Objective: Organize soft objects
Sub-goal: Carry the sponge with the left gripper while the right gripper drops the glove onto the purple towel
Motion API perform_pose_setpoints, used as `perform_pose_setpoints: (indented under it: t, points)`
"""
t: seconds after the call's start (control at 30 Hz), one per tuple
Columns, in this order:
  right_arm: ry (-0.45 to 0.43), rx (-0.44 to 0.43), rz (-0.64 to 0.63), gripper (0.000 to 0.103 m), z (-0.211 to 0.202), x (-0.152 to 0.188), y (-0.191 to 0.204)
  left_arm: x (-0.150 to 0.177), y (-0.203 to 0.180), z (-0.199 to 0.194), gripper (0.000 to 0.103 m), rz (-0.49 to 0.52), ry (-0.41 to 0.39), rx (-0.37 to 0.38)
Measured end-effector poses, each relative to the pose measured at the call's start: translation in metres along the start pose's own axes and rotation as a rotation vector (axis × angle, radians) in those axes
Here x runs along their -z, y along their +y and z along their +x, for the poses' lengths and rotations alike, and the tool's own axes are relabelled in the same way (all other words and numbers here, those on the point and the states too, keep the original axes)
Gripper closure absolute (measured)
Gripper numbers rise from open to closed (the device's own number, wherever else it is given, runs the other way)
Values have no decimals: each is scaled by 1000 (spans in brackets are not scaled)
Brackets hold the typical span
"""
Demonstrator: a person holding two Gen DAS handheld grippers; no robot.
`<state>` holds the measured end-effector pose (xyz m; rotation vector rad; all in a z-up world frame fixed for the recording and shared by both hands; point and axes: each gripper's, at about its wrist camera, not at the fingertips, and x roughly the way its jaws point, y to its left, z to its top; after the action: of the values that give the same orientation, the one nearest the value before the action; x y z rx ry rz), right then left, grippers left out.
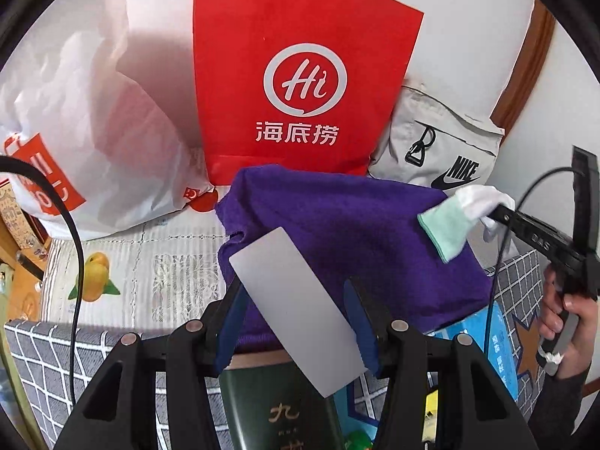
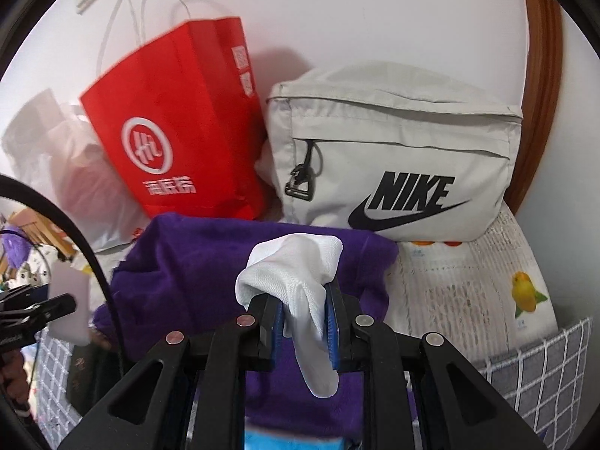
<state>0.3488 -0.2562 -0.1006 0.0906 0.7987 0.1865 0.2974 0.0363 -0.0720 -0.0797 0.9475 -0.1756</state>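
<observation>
A purple towel [image 1: 356, 225] [image 2: 187, 262] lies crumpled in front of the bags. My left gripper [image 1: 296, 300] is shut on a pale grey flat rectangular pad [image 1: 300, 311], which lies slantwise between the blue pads above the towel's near edge. In the right wrist view that gripper [image 2: 63, 305] enters from the left edge with the pale pad [image 2: 69, 300]. My right gripper [image 2: 302, 300] is shut on a white sock [image 2: 296, 270] over the towel. In the left wrist view the sock [image 1: 450, 221] shows a mint green cuff and hangs from the right gripper [image 1: 498, 212].
A red paper bag [image 1: 300, 75], a white plastic bag [image 1: 93, 131] and a grey Nike bag [image 2: 393, 150] stand against the wall. A fruit-print cloth [image 1: 150, 262] covers the surface. Near me are a grey checked fabric bin [image 1: 45, 356], a green box [image 1: 277, 408] and a blue box [image 1: 498, 341].
</observation>
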Motion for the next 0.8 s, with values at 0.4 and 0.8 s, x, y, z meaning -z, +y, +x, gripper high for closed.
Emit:
perform_pose_setpoints:
  t: [0.4,0.8]
  points:
    - [164,4,-27,84,82,3,3,-17,0,26,53,9,24,-9]
    - [161,-41,-30,37,68,12,-10,-37,-8,57,53,24,53,6]
